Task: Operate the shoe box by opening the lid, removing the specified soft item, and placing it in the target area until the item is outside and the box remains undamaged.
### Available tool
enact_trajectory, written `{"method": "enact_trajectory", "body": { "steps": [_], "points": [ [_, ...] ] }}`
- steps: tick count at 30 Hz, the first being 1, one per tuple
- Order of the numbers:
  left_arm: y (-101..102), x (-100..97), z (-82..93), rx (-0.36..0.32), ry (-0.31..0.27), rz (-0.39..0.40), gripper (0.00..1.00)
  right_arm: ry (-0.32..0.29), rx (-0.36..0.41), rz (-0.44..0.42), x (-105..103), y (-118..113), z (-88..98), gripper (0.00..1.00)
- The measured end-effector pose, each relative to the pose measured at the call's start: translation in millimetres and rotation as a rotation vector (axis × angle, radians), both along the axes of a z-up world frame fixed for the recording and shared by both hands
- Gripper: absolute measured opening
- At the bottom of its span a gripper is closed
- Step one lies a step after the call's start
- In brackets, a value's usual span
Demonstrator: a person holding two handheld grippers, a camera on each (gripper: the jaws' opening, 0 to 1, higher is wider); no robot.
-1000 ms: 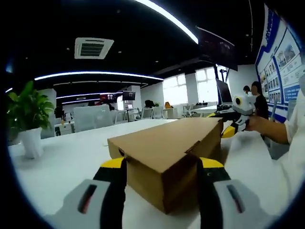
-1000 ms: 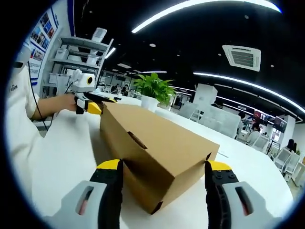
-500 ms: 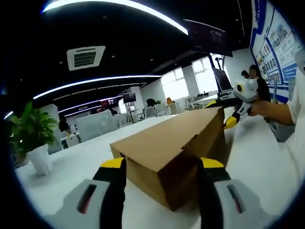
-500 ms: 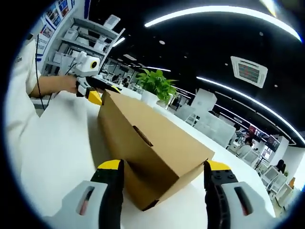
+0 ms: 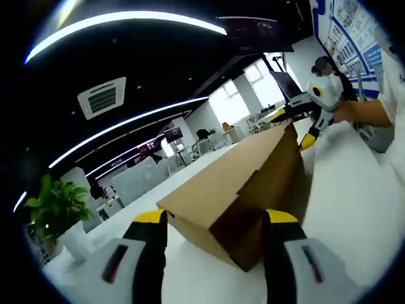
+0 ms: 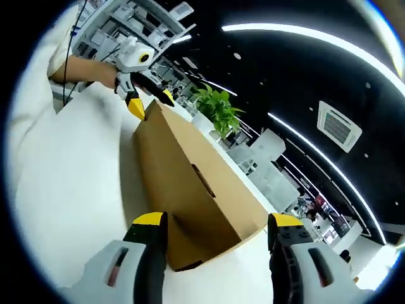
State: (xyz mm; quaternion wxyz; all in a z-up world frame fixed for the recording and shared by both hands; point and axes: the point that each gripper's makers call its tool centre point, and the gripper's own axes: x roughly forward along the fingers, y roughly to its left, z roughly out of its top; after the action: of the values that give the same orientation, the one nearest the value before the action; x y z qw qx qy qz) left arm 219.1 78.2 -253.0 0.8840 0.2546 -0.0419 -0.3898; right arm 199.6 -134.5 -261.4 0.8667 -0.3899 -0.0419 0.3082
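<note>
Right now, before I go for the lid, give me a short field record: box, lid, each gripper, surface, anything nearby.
box: cardboard box on the white table
lid: closed
soft item: none visible outside the box
left gripper: open, fingers either side of one box end
right gripper: open, fingers either side of the opposite box end
contact: cannot tell if the fingers touch the cardboard
nearby: potted plant beyond the box

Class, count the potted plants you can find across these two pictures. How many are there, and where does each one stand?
1, the same potted plant in both views: beyond the cardboard box in the right gripper view, and at the table's far left edge in the left gripper view. Others may be hidden.
</note>
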Motion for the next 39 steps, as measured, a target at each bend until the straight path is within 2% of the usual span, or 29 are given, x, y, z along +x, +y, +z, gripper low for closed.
{"method": "enact_trajectory", "body": {
  "steps": [2, 4, 10, 12, 15, 18, 19, 23, 26, 30, 34, 37, 39],
  "points": [
    [-4.6, -5.8, 0.2, 0.017, -0.011, -0.022, 0.63, 0.000, 0.001, 0.008, 0.6, 0.2, -0.4, 0.64],
    [-7.3, -9.2, 0.7, 0.034, -0.027, -0.034, 0.64, -0.027, -0.037, 0.016, 2.1, 0.8, -1.1, 0.63],
    [-8.9, -13.3, -0.4, 0.158, -0.109, -0.028, 0.64, -0.045, -0.081, 0.043, 1.4, 3.9, -2.9, 0.61],
    [-8.3, -13.0, 0.9, 0.212, -0.153, -0.015, 0.60, -0.050, -0.098, 0.047, 0.8, 4.4, -3.6, 0.59],
    [-12.8, -18.1, 3.6, 0.220, -0.180, -0.034, 0.57, -0.061, -0.113, 0.059, 0.2, 4.4, -3.8, 0.57],
    [-14.6, -20.0, 4.9, 0.221, -0.175, -0.050, 0.56, -0.063, -0.098, 0.083, -4.2, 8.0, 1.2, 0.55],
    [-13.2, -18.9, 5.9, 0.231, -0.193, -0.046, 0.54, -0.078, -0.111, 0.090, -5.0, 9.4, 2.9, 0.53],
    [-6.4, -17.1, 5.4, 0.354, -0.295, -0.024, 0.42, -0.089, -0.128, 0.103, -6.8, 11.2, 5.2, 0.53],
    [-5.0, -17.1, 3.9, 0.362, -0.293, -0.025, 0.42, -0.113, -0.184, 0.099, -4.6, 8.3, 3.2, 0.53],
    [1.2, -16.0, 0.6, 0.429, -0.329, -0.012, 0.42, -0.096, -0.186, 0.130, -9.0, 8.6, 0.1, 0.53],
    [1.2, -16.3, -6.6, 0.463, -0.326, -0.035, 0.42, -0.108, -0.195, 0.129, -7.4, 4.4, -0.2, 0.48],
    [0.3, -16.4, -12.0, 0.501, -0.341, -0.042, 0.40, -0.101, -0.194, 0.128, -6.7, 1.9, -1.0, 0.53],
    [1.1, -14.9, -12.5, 0.514, -0.349, -0.035, 0.39, -0.112, -0.209, 0.133, -6.8, 1.1, -0.9, 0.50]
  ]
}}
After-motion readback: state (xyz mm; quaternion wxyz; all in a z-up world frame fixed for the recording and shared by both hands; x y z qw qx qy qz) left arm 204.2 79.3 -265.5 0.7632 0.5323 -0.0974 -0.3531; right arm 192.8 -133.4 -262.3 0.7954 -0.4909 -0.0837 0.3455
